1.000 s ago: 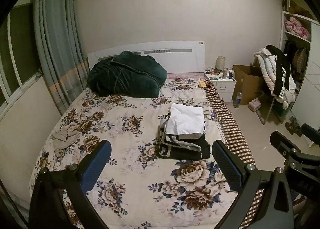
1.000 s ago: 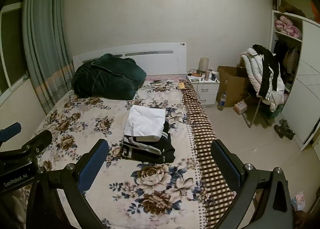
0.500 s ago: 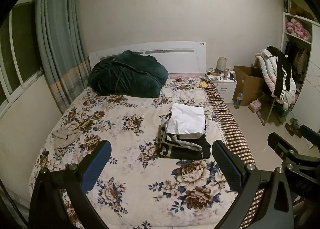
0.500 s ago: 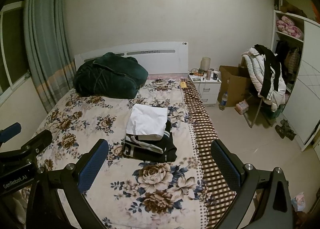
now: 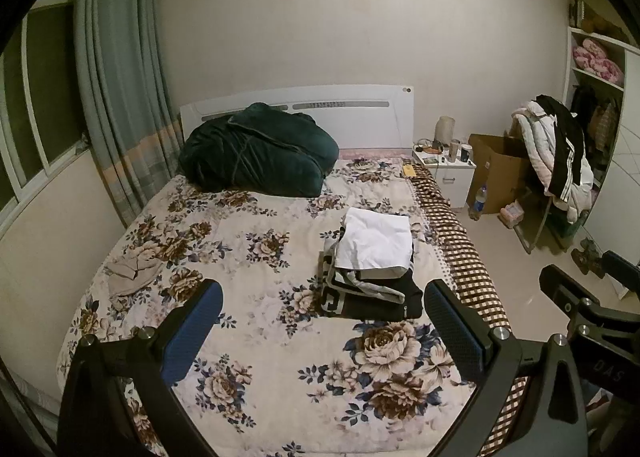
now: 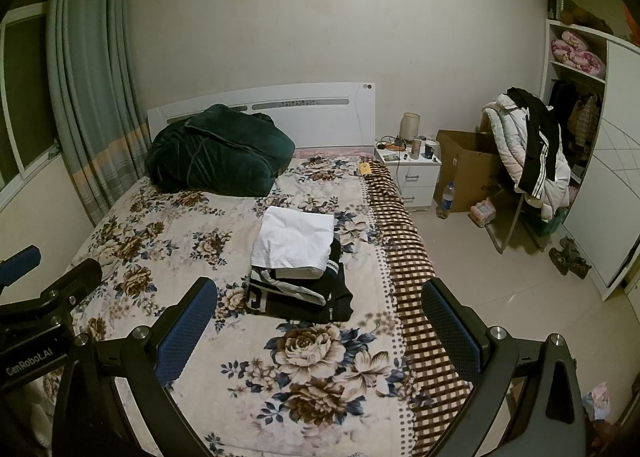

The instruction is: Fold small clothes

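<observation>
Both empty, jaws spread wide – left gripper [image 5: 322, 321], right gripper [image 6: 320, 319]. Next up, probably: crumpled beige garment [image 5: 130, 273], well left of the folded black-and-white clothes stack [image 5: 370, 263]. Spread flat first – then fold.

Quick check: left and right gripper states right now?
Left gripper: open, holding nothing.
Right gripper: open, holding nothing.

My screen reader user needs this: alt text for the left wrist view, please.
The open, empty left gripper hovers above a floral bed; a stack of folded clothes, white on top, lies ahead, and a crumpled beige garment lies at the bed's left edge.
</observation>
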